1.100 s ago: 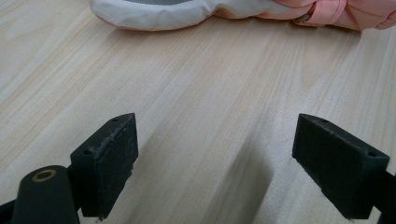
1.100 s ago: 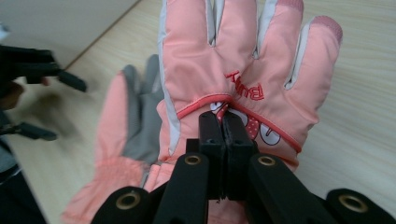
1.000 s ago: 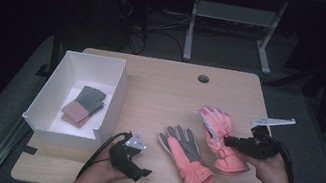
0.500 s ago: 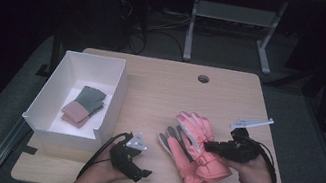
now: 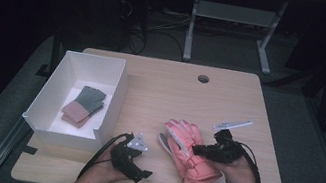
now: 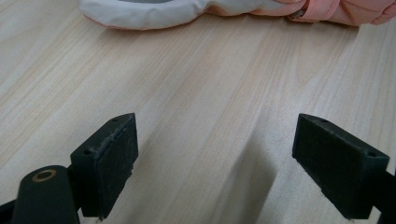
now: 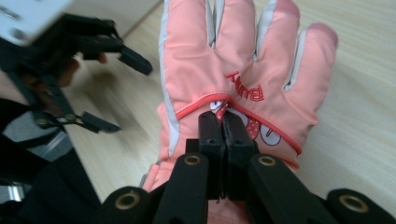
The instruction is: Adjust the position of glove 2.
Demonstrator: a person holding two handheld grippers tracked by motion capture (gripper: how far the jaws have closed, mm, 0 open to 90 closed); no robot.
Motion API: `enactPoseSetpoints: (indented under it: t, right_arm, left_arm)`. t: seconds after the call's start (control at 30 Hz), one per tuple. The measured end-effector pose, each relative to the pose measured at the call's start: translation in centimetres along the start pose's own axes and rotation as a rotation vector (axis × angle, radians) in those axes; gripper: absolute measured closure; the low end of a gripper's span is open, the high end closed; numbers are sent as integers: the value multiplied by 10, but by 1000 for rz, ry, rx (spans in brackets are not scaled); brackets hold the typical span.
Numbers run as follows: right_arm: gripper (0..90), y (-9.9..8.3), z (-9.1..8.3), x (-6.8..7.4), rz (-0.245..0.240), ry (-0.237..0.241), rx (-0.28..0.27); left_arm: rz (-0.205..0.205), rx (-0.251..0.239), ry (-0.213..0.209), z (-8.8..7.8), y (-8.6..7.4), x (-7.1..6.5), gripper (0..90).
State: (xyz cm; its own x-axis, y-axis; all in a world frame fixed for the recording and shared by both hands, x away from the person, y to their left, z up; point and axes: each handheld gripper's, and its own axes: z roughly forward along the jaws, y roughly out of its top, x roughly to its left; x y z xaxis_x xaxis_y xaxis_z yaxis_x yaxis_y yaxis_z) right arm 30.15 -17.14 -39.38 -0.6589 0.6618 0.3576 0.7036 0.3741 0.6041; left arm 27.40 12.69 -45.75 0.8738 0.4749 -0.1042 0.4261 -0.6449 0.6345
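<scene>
A pink winter glove (image 5: 187, 137) lies back-up on top of a second glove whose grey-white fingers (image 5: 165, 141) peek out at its left. My right gripper (image 5: 197, 150) is shut on a pinch of the top glove's fabric; in the right gripper view the jaws (image 7: 223, 123) meet on the glove (image 7: 233, 56) just below its red lettering. My left gripper (image 5: 140, 164) rests on the wooden table (image 5: 166, 92) near the front edge, left of the gloves, open with nothing between its fingers (image 6: 217, 163). The lower glove's pale edge (image 6: 154, 11) lies just beyond them.
A white box (image 5: 117, 93) stands at the table's left and holds a folded green-and-pink item (image 5: 82, 105). A round cable hole (image 5: 203, 79) sits near the far edge. Beyond the table stands a metal frame (image 5: 192, 20) on dark floor.
My right gripper has carried the pink glove leftward and toward the front edge, laying it over the other glove. The left gripper has stayed put.
</scene>
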Motion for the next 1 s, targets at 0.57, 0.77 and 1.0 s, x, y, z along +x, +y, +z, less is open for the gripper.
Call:
enactPoseSetpoints:
  t: [0.57,0.77,1.0]
  right_arm:
    - [642,-4,-10,-6,-97,-15,-82]
    - [900,-13,-33,-20,-107,-62,-143]
    - [900,-42,-41,-39,-126,-129,-108]
  left_arm:
    - [-21,-28,-22,-9,3,2,342]
    - [-43,-48,-46,-15,5,3,695]
    - [-70,-47,-35,-17,10,3,898]
